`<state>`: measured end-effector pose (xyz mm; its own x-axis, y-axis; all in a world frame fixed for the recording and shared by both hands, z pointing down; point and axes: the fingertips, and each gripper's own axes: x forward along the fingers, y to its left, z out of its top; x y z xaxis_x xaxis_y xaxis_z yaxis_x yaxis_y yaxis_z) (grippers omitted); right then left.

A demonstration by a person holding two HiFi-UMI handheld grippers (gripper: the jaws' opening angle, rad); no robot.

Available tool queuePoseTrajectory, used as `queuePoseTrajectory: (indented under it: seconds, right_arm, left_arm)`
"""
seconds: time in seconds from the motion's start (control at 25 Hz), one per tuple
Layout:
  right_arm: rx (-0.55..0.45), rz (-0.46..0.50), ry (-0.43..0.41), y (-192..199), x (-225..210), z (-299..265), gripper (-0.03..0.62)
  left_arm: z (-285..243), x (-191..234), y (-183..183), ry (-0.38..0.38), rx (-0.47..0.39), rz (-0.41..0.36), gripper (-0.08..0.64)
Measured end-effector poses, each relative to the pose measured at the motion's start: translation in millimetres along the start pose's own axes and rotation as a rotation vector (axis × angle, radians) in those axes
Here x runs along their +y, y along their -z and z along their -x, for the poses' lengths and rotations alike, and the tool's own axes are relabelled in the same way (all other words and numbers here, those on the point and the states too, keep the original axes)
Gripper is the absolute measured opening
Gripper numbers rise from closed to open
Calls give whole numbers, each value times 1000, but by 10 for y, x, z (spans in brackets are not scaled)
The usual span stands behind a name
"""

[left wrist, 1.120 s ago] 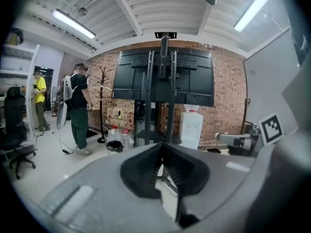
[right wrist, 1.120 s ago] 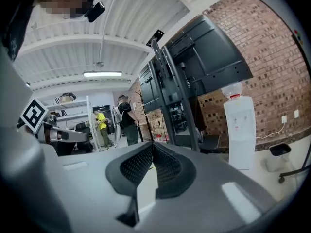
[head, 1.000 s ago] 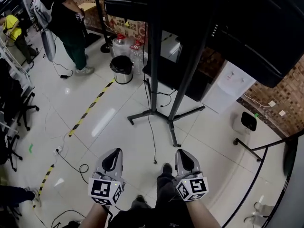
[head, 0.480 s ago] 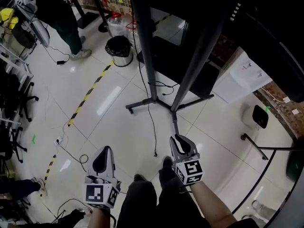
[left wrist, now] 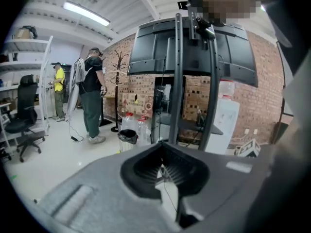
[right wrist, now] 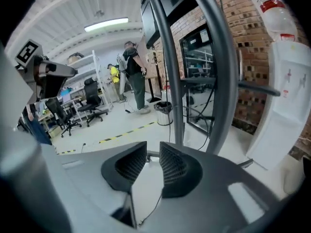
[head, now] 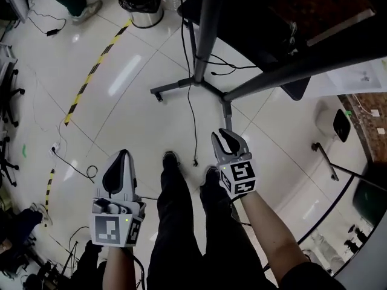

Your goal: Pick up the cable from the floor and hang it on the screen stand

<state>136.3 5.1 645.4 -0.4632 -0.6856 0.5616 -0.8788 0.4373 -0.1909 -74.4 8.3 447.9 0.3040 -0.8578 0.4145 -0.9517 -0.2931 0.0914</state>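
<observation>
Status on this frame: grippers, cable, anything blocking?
Left gripper shut, empty. Right gripper jaws opening, nothing between. Cable on floor, untouched, end between shoes. Nothing blocking.

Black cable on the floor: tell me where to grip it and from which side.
Best bet: take the cable just behind its loose plug end, lying flat on the tiles between the shoes. Come straight down, jaws across its line. The right gripper, jaws opening with nothing between them, looks nearest.

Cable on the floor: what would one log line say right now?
cable: end on floor, untouched | right hand-held gripper: jaws opening, empty | left hand-held gripper: shut, empty
</observation>
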Motion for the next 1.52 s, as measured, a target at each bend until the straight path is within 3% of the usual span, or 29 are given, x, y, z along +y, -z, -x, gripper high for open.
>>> queuePoseTrajectory:
  seconds: [0.16, 0.32, 0.76, 1.2, 1.52]
  right_arm:
    - [28, -35, 17, 238, -208, -706, 80]
    - [49, -30, 48, 512, -338, -1330, 81]
    - [136, -24, 30, 1393, -403, -2441, 134]
    - [198, -18, 23, 1990, -528, -3163, 190]
    - [265, 41, 42, 2263, -572, -3438, 176]
  left_arm:
    - [-612, 234, 242, 36, -27, -24, 5]
    - [-1031, 508, 789, 51, 9, -47, 5]
    - [-1670, 833, 1875, 39, 75, -13, 5]
    - [-1837, 1166, 2319, -5, 31, -2, 5]
    - [-1892, 1313, 2521, 2, -13, 36, 5]
